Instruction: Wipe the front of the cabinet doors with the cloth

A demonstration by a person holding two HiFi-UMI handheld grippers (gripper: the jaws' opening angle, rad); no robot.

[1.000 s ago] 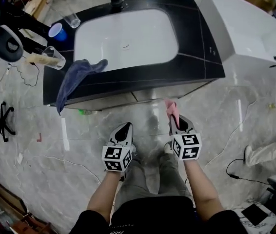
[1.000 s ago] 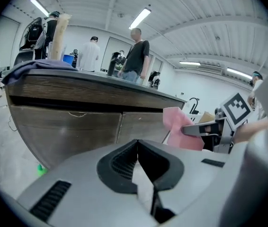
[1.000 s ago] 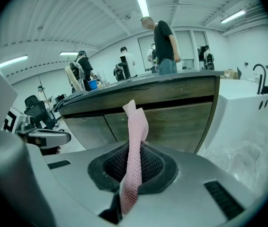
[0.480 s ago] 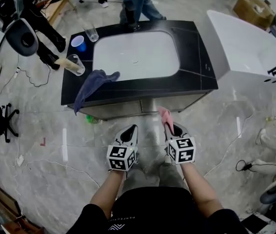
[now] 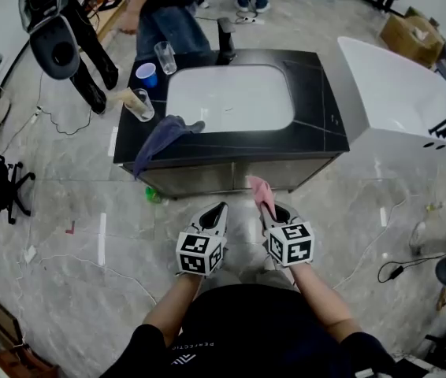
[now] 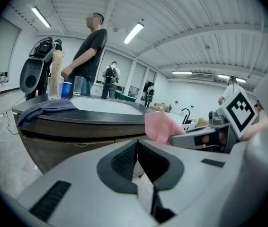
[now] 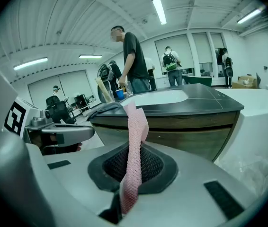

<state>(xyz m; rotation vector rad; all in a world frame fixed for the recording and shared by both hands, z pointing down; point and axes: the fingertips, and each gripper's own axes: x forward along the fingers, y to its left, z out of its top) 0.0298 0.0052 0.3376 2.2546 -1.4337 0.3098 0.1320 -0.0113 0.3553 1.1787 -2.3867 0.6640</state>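
The cabinet stands ahead of me, its wood-toned doors (image 5: 231, 174) under a black top with a white basin (image 5: 231, 97). A pink cloth (image 5: 261, 191) sticks up from my right gripper (image 5: 269, 209), which is shut on it; in the right gripper view the pink cloth (image 7: 135, 141) runs between the jaws, with the doors (image 7: 181, 126) beyond. My left gripper (image 5: 217, 209) hangs beside it, shut and holding nothing (image 6: 136, 148). Both grippers are well short of the doors. A blue-grey cloth (image 5: 164, 136) drapes over the top's front left edge.
A blue cup (image 5: 146, 75), a clear glass (image 5: 165, 57) and a tipped cup (image 5: 135, 103) sit on the left of the top. A white bathtub (image 5: 400, 85) stands to the right. People stand behind the cabinet. A green thing (image 5: 154, 196) and cables lie on the floor.
The cabinet now looks farther away and higher in the head view, as I have stepped back. Both grippers stay side by side, and the pink cloth is still held. A person has come up behind the cabinet.
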